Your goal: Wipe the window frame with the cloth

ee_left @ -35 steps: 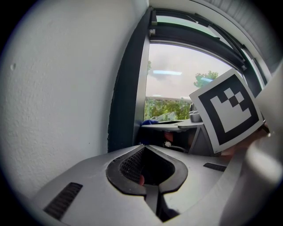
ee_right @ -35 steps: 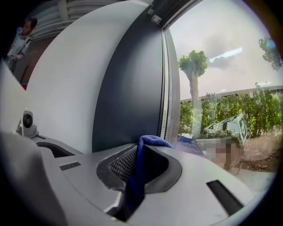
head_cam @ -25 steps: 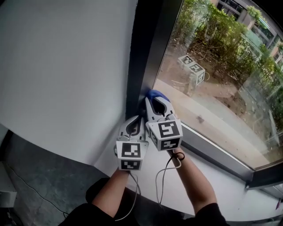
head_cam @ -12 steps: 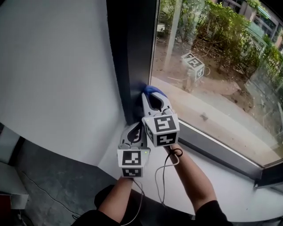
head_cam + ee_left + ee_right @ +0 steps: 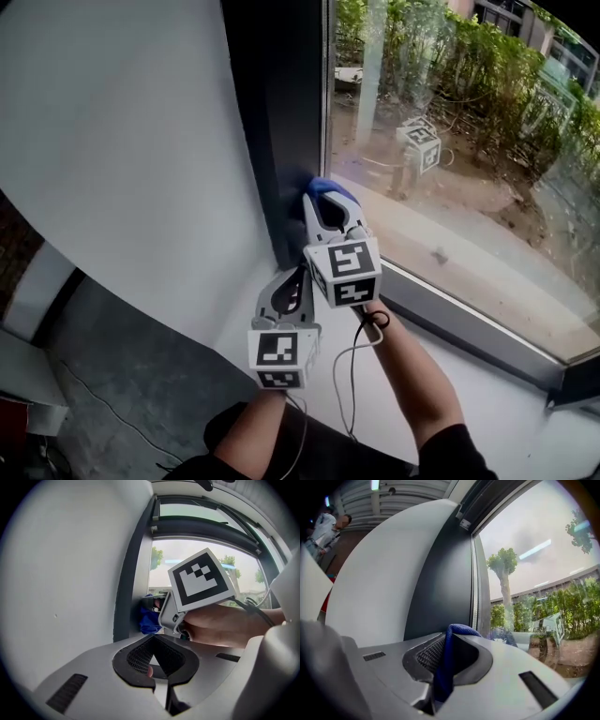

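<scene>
The left gripper (image 5: pixel 292 277) has dropped back, fingers shut and empty. The right gripper (image 5: pixel 328 204) still clamps the blue woven cloth (image 5: pixel 322 185) against the dark vertical window frame (image 5: pixel 281 122) — wiping likely continues.

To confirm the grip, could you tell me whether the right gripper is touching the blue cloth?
Touching: the right gripper view shows the blue woven cloth pinched between the fingers of the right gripper.
</scene>
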